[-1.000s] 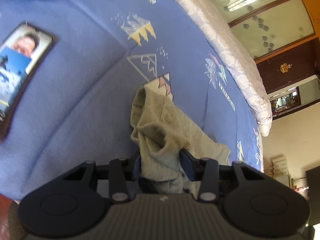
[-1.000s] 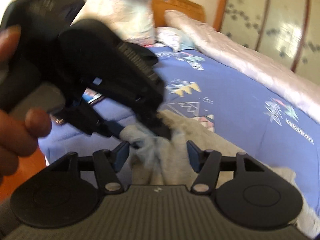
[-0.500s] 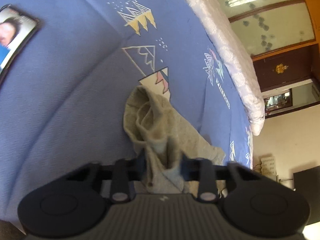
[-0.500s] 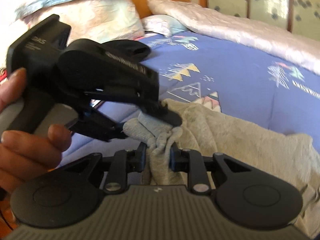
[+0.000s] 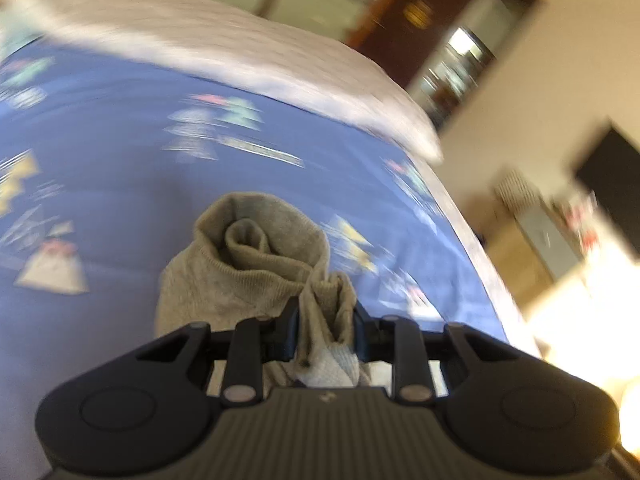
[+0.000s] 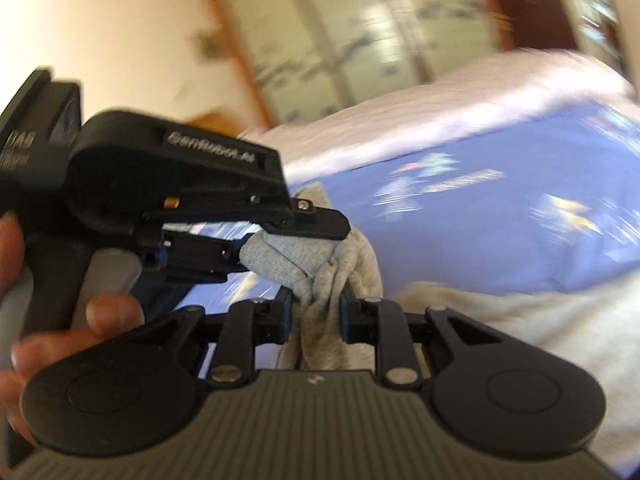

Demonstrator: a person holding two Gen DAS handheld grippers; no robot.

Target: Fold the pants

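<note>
The grey-beige pants (image 5: 248, 268) hang bunched in front of my left gripper (image 5: 326, 320), which is shut on a fold of their fabric above the blue patterned bedspread (image 5: 120, 120). In the right wrist view my right gripper (image 6: 314, 312) is shut on the pants (image 6: 332, 320) just beside the left gripper (image 6: 280, 240), which pinches the same bunch of cloth. More of the pants (image 6: 520, 320) trails over the bed to the right. Both views are motion-blurred.
A pale quilted blanket (image 5: 240, 48) runs along the far side of the bed. Wardrobe doors with frosted glass (image 6: 340, 40) stand behind. The bed's edge (image 5: 472, 240) falls away at the right, with furniture (image 5: 540, 240) beyond it. A hand (image 6: 60, 340) holds the left gripper.
Both grippers have lifted and swung with the pants, so the views now look across the bed towards the room. The phone has left the left view. Both stay shut on the fabric.
</note>
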